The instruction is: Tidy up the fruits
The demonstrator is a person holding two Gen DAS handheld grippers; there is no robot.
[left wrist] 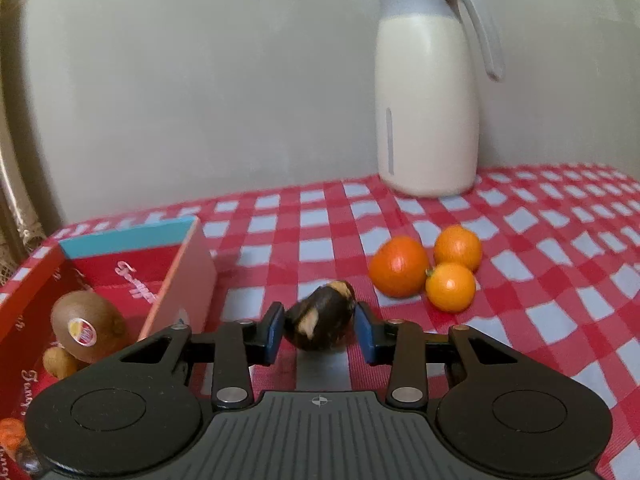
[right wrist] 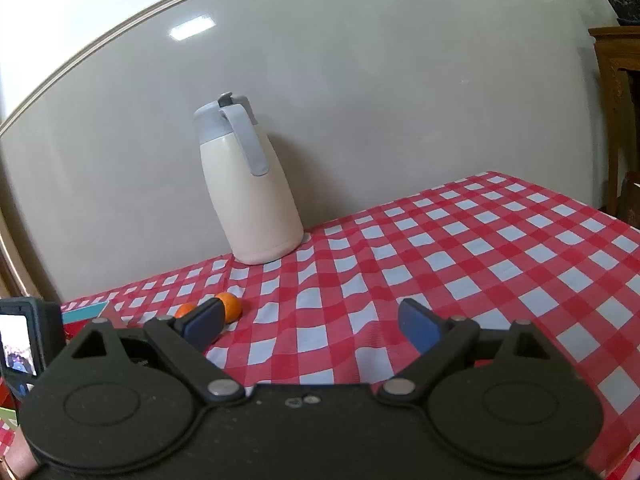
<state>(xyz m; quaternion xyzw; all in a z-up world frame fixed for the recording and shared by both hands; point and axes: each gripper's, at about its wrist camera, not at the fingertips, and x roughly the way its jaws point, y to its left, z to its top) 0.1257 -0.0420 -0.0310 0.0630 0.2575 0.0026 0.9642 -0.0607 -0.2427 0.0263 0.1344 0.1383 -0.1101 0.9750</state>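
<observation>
Low in the frame's centre on the checked tablecloth (left wrist: pixel 320 216), the left gripper (left wrist: pixel 320 330) clamps a dark, scuffed fruit (left wrist: pixel 320 322), right of the red box (left wrist: pixel 132 280). Its rounded, pale-patched skin could slip from the blue pads (left wrist: pixel 274 332) if lifted fast. The right gripper (right wrist: pixel 308 326) stands wide open over bare cloth, holding nothing.

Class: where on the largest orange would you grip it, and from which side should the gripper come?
Grip the largest orange across its round middle, coming from the near left. That side is bare cloth; two smaller oranges crowd its right, leaving no room for a finger there.
</observation>
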